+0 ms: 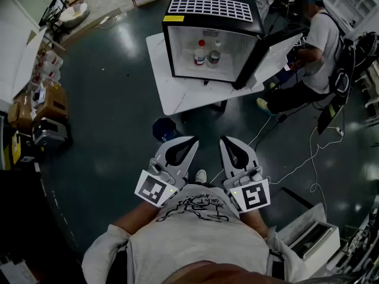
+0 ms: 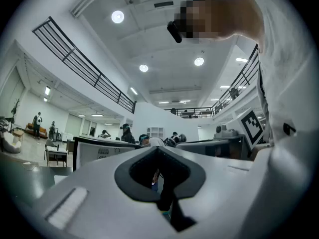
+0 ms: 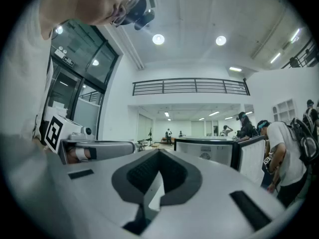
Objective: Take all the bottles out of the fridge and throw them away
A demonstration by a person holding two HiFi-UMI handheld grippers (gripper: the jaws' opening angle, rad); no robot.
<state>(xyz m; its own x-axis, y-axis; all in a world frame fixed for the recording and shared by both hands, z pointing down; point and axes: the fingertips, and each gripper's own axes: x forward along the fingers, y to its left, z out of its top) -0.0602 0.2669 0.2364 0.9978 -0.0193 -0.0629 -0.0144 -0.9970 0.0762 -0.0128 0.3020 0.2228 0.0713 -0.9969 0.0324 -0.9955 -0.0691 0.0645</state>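
Observation:
A black mini fridge (image 1: 212, 18) stands open on a white table (image 1: 172, 90) ahead of me. Inside it are a red-capped bottle (image 1: 200, 53), a squat bottle (image 1: 214, 58) beside it and a small one (image 1: 218, 43) behind. My left gripper (image 1: 190, 141) and right gripper (image 1: 228, 140) are held close to my chest, well short of the table, both shut with nothing in them. In the left gripper view the shut jaws (image 2: 158, 151) point level toward the room. In the right gripper view the gripper (image 3: 158, 153) points toward the fridge (image 3: 203, 151).
The fridge door (image 1: 273, 51) hangs open to the right. A dark blue bin (image 1: 164, 129) sits on the floor below the table's near edge. A person (image 1: 317, 46) crouches at the right among white cables (image 1: 308, 158). Boxes (image 1: 44, 105) line the left wall.

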